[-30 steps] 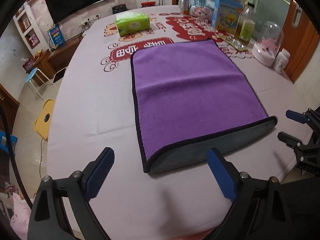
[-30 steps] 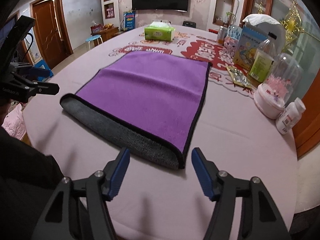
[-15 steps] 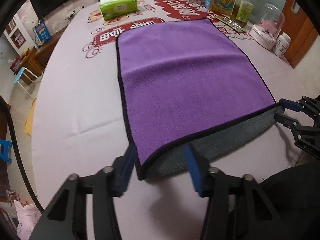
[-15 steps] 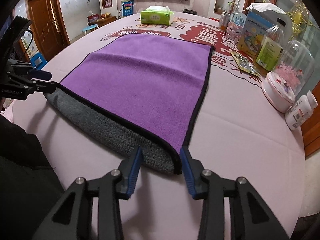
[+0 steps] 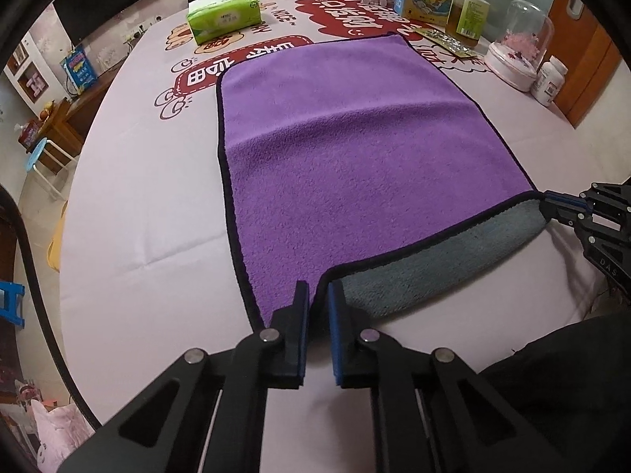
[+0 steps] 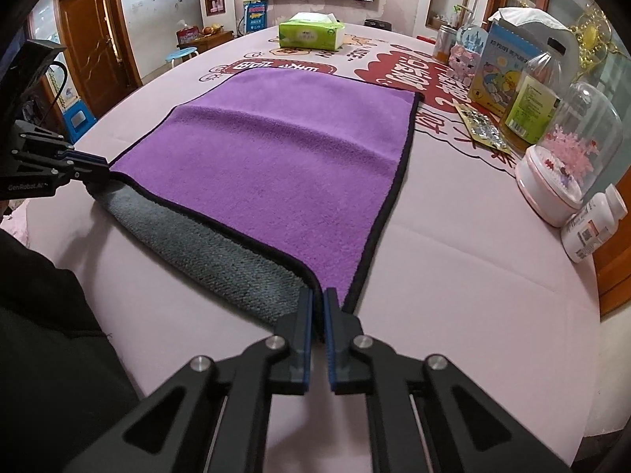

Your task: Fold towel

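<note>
A purple towel (image 5: 347, 149) with a black hem and grey underside lies on the pink tablecloth, its near edge turned up so the grey shows. It also shows in the right wrist view (image 6: 284, 157). My left gripper (image 5: 317, 295) is shut on the towel's near left corner. My right gripper (image 6: 318, 299) is shut on the near right corner. Each gripper shows in the other's view, the right one (image 5: 552, 203) and the left one (image 6: 98, 171), pinching the hem ends.
A green tissue pack (image 5: 223, 12) sits beyond the towel. Along the right stand a picture box (image 6: 501, 75), an oil bottle (image 6: 532, 106), a glass dome jar (image 6: 568, 153), a pill bottle (image 6: 591, 224) and a foil blister strip (image 6: 481, 124).
Both grippers moved forward from open and short of the towel to its near corners and closed on them. The near edge has lifted slightly.
</note>
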Action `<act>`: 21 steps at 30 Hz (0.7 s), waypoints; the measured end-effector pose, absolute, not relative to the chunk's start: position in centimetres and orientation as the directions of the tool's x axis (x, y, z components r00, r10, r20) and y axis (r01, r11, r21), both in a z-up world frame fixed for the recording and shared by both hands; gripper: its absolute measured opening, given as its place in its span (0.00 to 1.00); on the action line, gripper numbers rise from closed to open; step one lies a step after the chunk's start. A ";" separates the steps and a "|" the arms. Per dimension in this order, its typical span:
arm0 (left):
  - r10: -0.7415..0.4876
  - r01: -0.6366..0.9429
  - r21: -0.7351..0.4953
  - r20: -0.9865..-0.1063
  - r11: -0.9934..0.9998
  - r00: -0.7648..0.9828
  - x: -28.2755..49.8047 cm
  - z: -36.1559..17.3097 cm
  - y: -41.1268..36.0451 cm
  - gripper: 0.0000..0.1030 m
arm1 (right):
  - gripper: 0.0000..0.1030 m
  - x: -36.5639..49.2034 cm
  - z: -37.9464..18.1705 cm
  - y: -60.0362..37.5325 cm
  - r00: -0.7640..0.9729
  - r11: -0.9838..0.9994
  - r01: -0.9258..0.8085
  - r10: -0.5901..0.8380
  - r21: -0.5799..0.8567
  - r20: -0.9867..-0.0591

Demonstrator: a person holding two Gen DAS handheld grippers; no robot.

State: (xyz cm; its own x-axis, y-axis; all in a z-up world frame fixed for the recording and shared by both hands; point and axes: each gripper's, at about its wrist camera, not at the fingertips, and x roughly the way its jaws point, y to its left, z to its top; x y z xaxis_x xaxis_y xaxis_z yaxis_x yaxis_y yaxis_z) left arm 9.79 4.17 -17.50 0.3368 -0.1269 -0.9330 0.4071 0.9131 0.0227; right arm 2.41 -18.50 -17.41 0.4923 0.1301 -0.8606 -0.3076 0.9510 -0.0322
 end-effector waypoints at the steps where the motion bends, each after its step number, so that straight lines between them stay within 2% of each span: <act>1: -0.127 0.405 0.021 -0.933 0.914 0.337 9.8 -17.5 4.3 0.06 | 0.05 2.4 -17.4 -18.5 0.494 0.950 -0.309 0.131 -0.033 -0.860; 9: -0.138 0.348 -0.008 -0.927 0.938 0.349 10.4 -16.8 5.4 0.05 | 0.04 2.5 -16.6 -19.0 0.507 0.949 -0.315 0.153 -0.017 -0.848; 21: -0.112 0.310 0.016 -0.914 0.951 0.390 12.1 -13.7 6.1 0.05 | 0.04 3.7 -13.8 -19.4 0.539 0.940 -0.342 0.185 -0.013 -0.822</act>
